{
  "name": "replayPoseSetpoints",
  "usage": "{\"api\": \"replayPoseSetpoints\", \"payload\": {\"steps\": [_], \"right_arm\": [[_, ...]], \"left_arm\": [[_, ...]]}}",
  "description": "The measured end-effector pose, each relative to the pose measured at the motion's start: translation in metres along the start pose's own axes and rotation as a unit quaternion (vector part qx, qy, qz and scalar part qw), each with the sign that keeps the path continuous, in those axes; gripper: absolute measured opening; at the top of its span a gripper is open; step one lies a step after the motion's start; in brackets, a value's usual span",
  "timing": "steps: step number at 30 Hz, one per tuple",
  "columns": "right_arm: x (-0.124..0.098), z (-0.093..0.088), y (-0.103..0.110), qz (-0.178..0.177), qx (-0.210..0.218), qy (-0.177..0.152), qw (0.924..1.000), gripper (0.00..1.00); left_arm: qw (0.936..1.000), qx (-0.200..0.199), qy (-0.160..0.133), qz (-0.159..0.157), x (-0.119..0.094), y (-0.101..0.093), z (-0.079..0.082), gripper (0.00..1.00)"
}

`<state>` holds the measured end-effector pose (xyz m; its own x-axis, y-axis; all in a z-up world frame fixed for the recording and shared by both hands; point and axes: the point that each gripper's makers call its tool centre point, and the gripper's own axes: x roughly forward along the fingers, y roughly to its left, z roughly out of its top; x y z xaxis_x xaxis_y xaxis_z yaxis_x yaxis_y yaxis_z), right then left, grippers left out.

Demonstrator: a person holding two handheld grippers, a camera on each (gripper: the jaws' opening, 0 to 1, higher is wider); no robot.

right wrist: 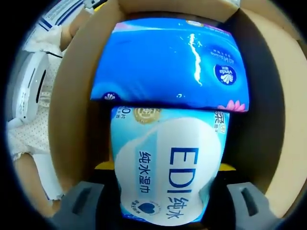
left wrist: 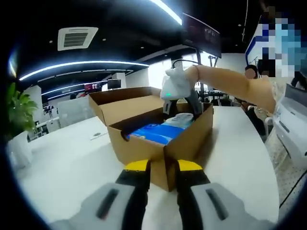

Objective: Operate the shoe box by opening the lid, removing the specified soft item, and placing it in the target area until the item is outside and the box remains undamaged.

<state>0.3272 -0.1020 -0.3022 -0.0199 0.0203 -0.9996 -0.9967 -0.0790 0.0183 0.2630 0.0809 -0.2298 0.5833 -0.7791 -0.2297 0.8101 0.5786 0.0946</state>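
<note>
Grippers worked at an open cardboard shoe box (left wrist: 144, 143) on a white table (left wrist: 62, 167).

In the left gripper view, the box sat at frame centre with its lid flaps folded back toward the upper left, and the left gripper (left wrist: 163, 168) rose from the bottom edge with its yellow-tipped jaws closed on the box's near corner wall. The right gripper (left wrist: 184, 108) reached down into the box from the upper right, held by a person's arm (left wrist: 230, 84). In the right gripper view, the right gripper (right wrist: 163, 191) had its jaws on either side of a light-blue wet wipes pack (right wrist: 165, 167) at lower centre, gripping it inside the box. A dark-blue tissue pack (right wrist: 168, 62) lay just above it, touching, across the upper frame between the cardboard walls.
</note>
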Motion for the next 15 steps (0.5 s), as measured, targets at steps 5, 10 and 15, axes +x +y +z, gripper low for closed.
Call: {"api": "replayPoseSetpoints", "payload": {"steps": [5,10,15], "right_arm": [[0.0007,-0.0011,0.0028,0.000,-0.001,0.003,1.0000,0.78],[0.0017,-0.0018,0.0062,-0.001,-0.002,0.007,1.0000,0.78],[0.0013,-0.0020,0.0057,-0.001,0.000,0.002,1.0000,0.77]], "left_arm": [[0.9999,0.012,0.004,0.004,0.0003,-0.0005,-0.0003,0.21],[0.9999,0.011,0.003,0.003,0.0003,0.0009,0.0001,0.21],[0.9999,0.014,0.004,0.003,0.0006,0.0010,-0.0001,0.21]]}}
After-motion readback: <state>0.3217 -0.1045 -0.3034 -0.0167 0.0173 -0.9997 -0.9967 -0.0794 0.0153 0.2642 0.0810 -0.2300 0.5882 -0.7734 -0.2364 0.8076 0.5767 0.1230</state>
